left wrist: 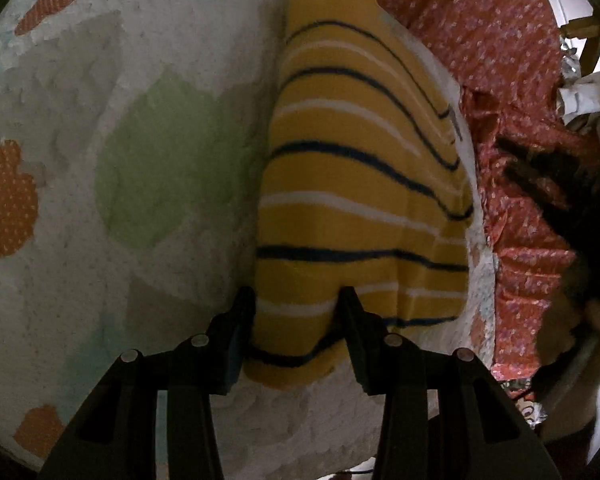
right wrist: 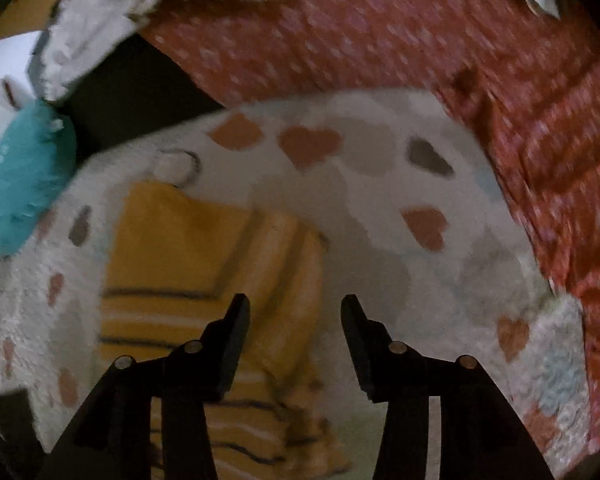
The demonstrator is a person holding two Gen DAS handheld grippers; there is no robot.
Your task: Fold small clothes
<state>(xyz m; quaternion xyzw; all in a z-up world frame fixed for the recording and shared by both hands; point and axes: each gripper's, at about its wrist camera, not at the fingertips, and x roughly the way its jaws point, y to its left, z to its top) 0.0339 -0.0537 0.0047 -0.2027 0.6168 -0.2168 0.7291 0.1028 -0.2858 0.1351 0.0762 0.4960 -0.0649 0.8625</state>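
Yellow striped garment (left wrist: 360, 184), folded, lay centre frame on the patterned blanket (left wrist: 140, 160) as a flat folding surface. Left gripper (left wrist: 298, 300) straddled its near edge, jaws spread, apparently to pinch; right gripper (right wrist: 296, 304) hovered spread, empty.

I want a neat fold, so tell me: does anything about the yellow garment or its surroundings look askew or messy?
The yellow striped garment is folded, but its layers sit uneven: in the right wrist view one striped panel runs slanted across the rest. A crumpled white cloth lies bunched beyond the heart-print blanket. Nothing looks torn or spilled.
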